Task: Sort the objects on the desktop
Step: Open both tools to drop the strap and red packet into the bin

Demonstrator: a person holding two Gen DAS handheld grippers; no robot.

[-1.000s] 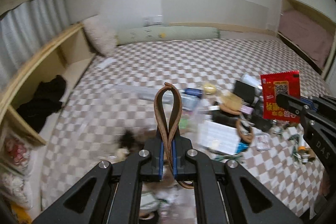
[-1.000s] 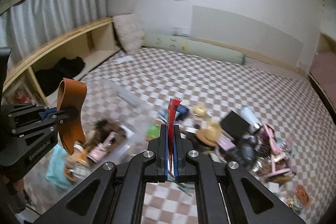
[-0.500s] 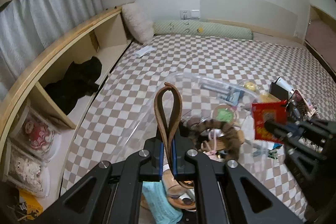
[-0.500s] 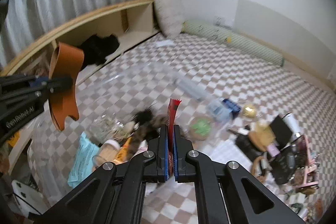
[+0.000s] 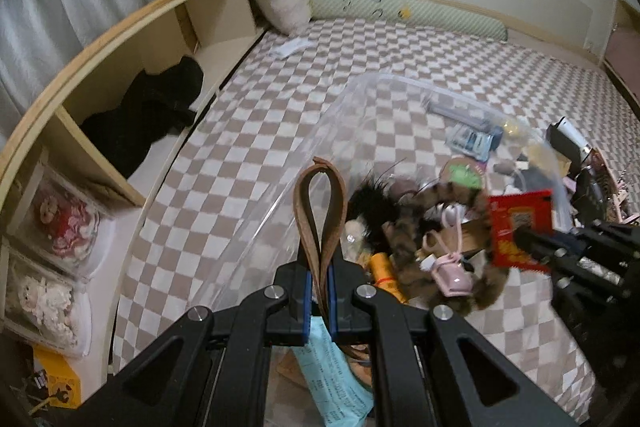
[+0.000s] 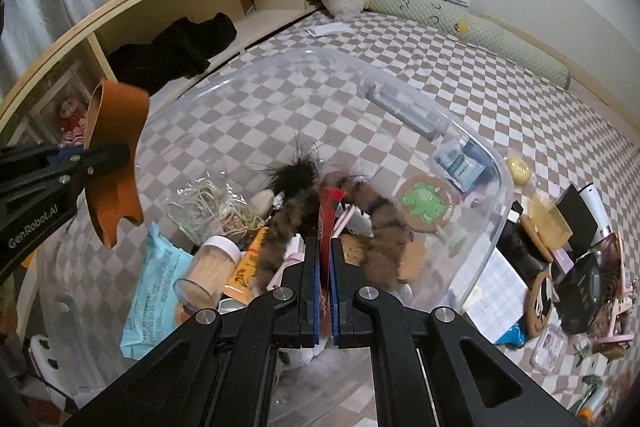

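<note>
1. Left wrist view: the left tool (image 5: 319, 277) is clamped on a looped brown leather strap (image 5: 320, 211), whose loop stands up above the jaws.
2. Beyond it lies a clear plastic bin (image 5: 362, 95) on the checkered bed (image 5: 260, 147), holding a furry brown-and-black toy (image 5: 404, 223), a pink item (image 5: 454, 273) and a light blue packet (image 5: 336, 379).
3. At the right edge the right tool (image 5: 524, 241) pinches a red snack packet (image 5: 520, 227), seen face-on with its printing, over the bin's right side.
4. This view alone shows the stacked clear boxes (image 5: 60, 227) low on the wooden shelf (image 5: 120, 39).
5. Right wrist view: the right tool (image 6: 325, 267) is shut on the red snack packet (image 6: 329, 219), seen edge-on as a thin strip.
6. The left tool (image 6: 116, 153) appears at left, gripping the leather strap (image 6: 114, 155), here broad and orange-brown, above the bin's left rim.
7. Only here are the bin's whole rim (image 6: 502, 183), a green frog coaster (image 6: 426, 201), a lidded jar (image 6: 208, 267), and the unsorted pile (image 6: 568, 267) to the right clearly visible.
</note>
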